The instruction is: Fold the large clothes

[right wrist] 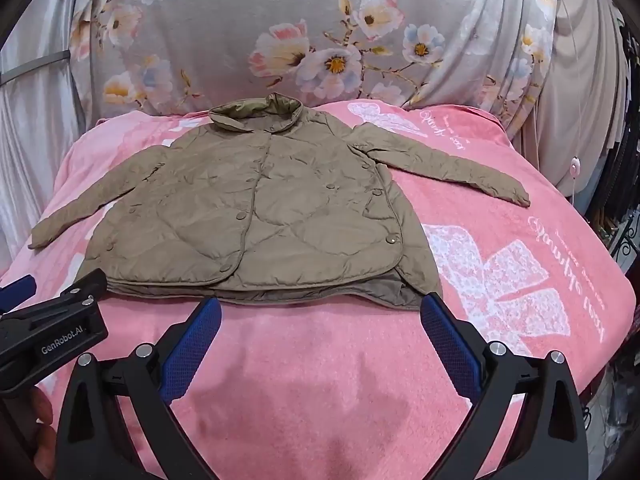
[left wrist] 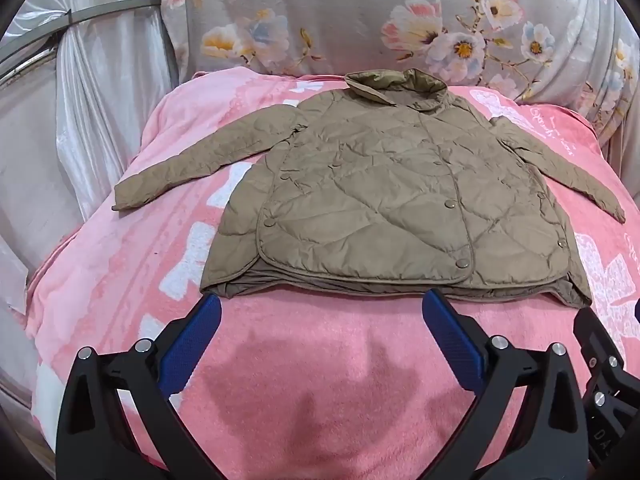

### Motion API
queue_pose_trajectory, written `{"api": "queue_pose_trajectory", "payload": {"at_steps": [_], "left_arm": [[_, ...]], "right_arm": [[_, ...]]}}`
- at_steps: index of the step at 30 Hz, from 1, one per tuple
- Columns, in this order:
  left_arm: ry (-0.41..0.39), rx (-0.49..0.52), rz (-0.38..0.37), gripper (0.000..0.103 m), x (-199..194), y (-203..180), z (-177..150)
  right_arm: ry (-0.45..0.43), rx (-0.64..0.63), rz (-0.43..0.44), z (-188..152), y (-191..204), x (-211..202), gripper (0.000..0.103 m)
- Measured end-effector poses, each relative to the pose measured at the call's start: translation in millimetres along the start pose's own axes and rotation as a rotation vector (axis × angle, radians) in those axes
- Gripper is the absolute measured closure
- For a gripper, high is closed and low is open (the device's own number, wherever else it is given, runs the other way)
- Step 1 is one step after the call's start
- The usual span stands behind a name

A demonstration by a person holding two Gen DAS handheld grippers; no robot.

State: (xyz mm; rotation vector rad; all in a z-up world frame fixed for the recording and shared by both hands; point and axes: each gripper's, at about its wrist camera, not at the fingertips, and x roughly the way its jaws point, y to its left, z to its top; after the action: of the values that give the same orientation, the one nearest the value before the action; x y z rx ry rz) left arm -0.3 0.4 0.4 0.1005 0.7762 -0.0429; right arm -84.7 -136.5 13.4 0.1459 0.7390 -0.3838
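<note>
My left gripper (left wrist: pixel 322 312) and right gripper (right wrist: pixel 320 314) both hang released, jaws wide, holding nothing. The jacket (left wrist: pixel 384 196) lies flat at twelve o'clock on the pink blanket (left wrist: pixel 304 360), sleeves spread toward nine and three.
</note>
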Motion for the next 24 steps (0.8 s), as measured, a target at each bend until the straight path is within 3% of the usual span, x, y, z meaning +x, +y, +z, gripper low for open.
{"api": "queue_pose_trajectory", "payload": {"at_steps": [24], "left_arm": [[0.008, 0.011, 0.01, 0.005, -2.7, 5.0, -4.8]], "right_arm": [[0.027, -0.028, 0.004, -5.2, 14.4, -2.2, 0.005]]}}
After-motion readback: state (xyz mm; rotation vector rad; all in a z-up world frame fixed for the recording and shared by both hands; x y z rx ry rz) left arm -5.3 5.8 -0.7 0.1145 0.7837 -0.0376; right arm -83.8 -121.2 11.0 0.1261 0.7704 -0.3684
